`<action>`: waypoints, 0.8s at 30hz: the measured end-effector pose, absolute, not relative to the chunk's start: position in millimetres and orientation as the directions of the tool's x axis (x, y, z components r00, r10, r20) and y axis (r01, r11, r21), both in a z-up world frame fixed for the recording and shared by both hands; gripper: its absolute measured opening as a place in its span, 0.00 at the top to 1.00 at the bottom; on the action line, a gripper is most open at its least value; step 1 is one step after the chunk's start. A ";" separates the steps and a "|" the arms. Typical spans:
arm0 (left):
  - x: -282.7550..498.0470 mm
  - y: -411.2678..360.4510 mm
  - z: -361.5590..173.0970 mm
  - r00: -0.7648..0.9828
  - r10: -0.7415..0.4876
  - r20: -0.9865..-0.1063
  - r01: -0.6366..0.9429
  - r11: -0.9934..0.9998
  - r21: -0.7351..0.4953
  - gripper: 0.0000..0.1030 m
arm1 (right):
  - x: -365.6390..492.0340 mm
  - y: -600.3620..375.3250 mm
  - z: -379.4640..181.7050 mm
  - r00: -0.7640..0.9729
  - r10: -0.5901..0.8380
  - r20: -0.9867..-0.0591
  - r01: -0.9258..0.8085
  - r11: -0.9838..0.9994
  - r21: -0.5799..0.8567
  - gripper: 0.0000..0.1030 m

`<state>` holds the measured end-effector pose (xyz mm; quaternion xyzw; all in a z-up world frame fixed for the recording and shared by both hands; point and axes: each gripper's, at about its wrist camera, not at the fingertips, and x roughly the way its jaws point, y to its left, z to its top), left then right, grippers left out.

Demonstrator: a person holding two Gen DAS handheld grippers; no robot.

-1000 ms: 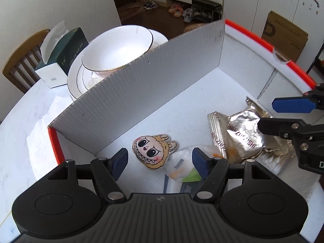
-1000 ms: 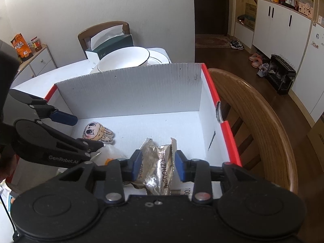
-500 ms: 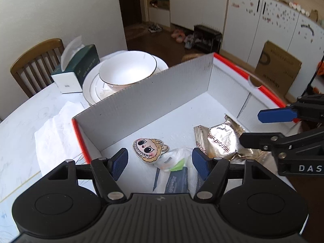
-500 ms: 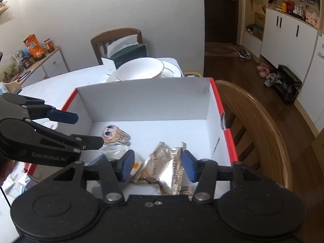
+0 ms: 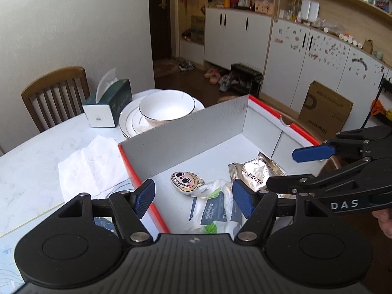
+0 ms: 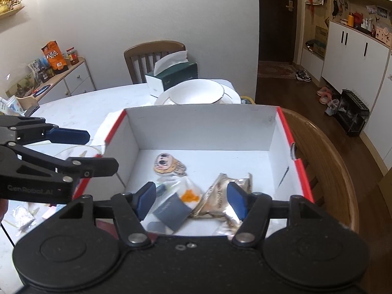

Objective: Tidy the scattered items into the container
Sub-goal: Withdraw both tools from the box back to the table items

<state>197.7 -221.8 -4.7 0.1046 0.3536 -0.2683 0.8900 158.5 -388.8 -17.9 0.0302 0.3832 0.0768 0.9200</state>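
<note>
A white cardboard box with red rims (image 5: pixel 186 134) (image 6: pixel 201 125) holds a cartoon-face charm (image 5: pixel 185 181) (image 6: pixel 169 165), a clear plastic bag with a dark card (image 5: pixel 215 208) (image 6: pixel 176 203) and a silver foil snack packet (image 5: pixel 257 174) (image 6: pixel 223 198). My left gripper (image 5: pixel 193 197) is open and empty, raised above the box's near left corner; it also shows in the right wrist view (image 6: pixel 98 150). My right gripper (image 6: pixel 192 199) is open and empty above the box's near edge; it also shows in the left wrist view (image 5: pixel 284 169).
A white bowl on stacked plates (image 5: pixel 166 107) (image 6: pixel 198 94) and a green tissue box (image 5: pixel 107 105) (image 6: pixel 171 76) stand behind the box. A crumpled white paper (image 5: pixel 90 166) lies left of it. Wooden chairs (image 5: pixel 54 95) (image 6: pixel 325 161) stand beside the table.
Both grippers have risen and pulled back from the box. The right gripper has opened wider and let go of the foil packet, which now lies in the box.
</note>
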 end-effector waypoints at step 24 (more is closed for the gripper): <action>146.0 -63.5 -12.9 0.653 -0.388 -0.651 0.490 0.871 -0.028 0.20 | 110.8 -259.3 -14.4 0.690 0.232 -0.686 -0.213 0.970 0.114 0.14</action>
